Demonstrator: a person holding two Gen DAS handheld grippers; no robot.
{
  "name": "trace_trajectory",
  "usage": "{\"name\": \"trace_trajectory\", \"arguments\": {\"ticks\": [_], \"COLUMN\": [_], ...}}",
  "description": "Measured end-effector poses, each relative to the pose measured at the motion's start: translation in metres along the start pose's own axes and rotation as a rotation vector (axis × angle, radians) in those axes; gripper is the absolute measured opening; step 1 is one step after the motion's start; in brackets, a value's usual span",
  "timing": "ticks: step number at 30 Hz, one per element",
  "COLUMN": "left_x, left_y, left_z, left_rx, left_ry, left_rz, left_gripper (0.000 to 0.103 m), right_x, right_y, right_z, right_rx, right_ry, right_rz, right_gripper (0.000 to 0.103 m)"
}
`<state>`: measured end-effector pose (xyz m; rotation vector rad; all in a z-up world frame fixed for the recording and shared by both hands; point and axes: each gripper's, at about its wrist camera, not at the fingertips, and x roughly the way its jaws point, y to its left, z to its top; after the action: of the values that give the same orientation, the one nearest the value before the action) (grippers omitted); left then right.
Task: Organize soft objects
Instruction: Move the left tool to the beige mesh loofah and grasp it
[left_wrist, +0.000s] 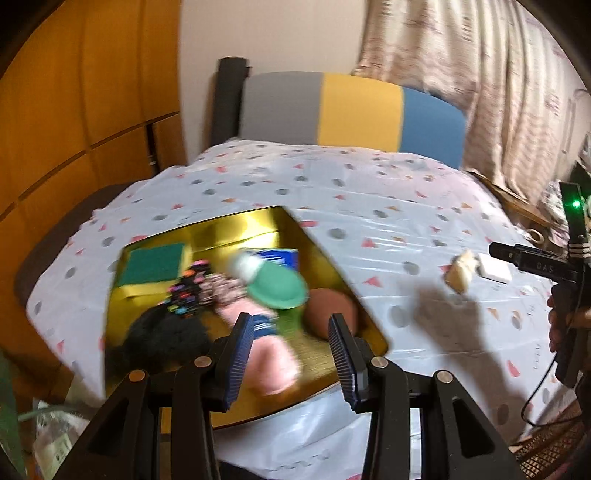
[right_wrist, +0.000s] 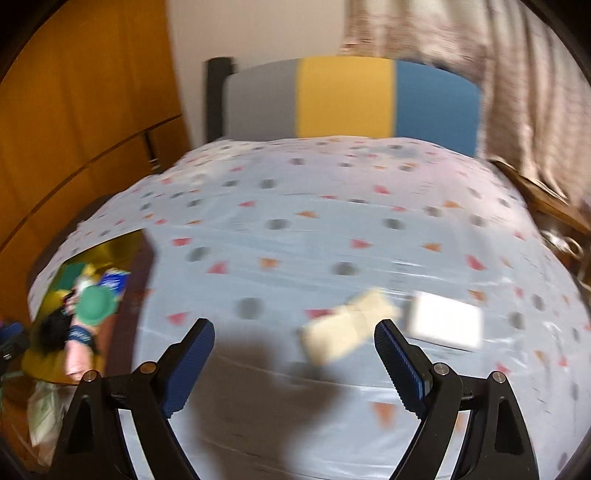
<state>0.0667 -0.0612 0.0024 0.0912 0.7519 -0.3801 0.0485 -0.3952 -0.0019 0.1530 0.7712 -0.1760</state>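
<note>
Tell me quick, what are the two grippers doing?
Left gripper: partly open, holding nothing, over the gold box.
Right gripper: wide open, empty, near the cream sponge.

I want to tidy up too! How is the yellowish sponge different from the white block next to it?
The yellowish sponge is cream-coloured and lumpy; the white block is bright white, flat and boxy. The sponge lies nearer the gold box, the block farther right. Both rest on the spotted tablecloth, outside the box.

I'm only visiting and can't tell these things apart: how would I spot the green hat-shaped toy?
Find the shiny gold box on the dotted white tablecloth. Among the soft things heaped inside, the green hat-shaped toy lies near the middle, beside a pink plush piece. It alone is bright green, with a round brim.
</note>
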Motion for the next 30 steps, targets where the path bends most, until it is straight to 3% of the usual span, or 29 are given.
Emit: {"name": "trace_trajectory", "arguments": {"ticks": [7, 13, 17, 21, 26, 30], "left_x": [0.014, 0.039, 0.082, 0.117, 0.157, 0.184], "left_y": [-0.058, -0.129, -0.184, -0.223, -0.261, -0.28], "left_z": [0.022, 0.038, 0.042, 0.044, 0.048, 0.054], "left_rx": [0.096, 0.255, 0.361, 0.416, 0.48, 0.525], "left_ry": [0.012, 0.034, 0.134, 0.171, 0.215, 0.216], "left_rz": [-0.129, -0.22, -0.31, -0.316, -0.334, -0.316], "left_gripper": [0.042, 0.043, 0.057, 0.064, 0.081, 0.084], "right_x": [-0.008, -0.005, -0.01, -0.01, -0.01, -0.008], "right_y": [-0.108, -0.185, -0.198, -0.202, -0.202, -0.203], "right_z": [-0.014, -0.043, -0.044, -0.045, -0.049, -0.049], "right_rx": [0.175, 0.448, 0.514, 0.565, 0.599, 0.606], "right_ry": [-0.008, 0.02, 0.006, 0.009, 0.021, 0.031], "right_rz": [-0.198, -0.298, -0.288, -0.259, -0.24, -0.225], "right_gripper": [0.09, 0.09, 0.09, 0.094, 0.094, 0.094]}}
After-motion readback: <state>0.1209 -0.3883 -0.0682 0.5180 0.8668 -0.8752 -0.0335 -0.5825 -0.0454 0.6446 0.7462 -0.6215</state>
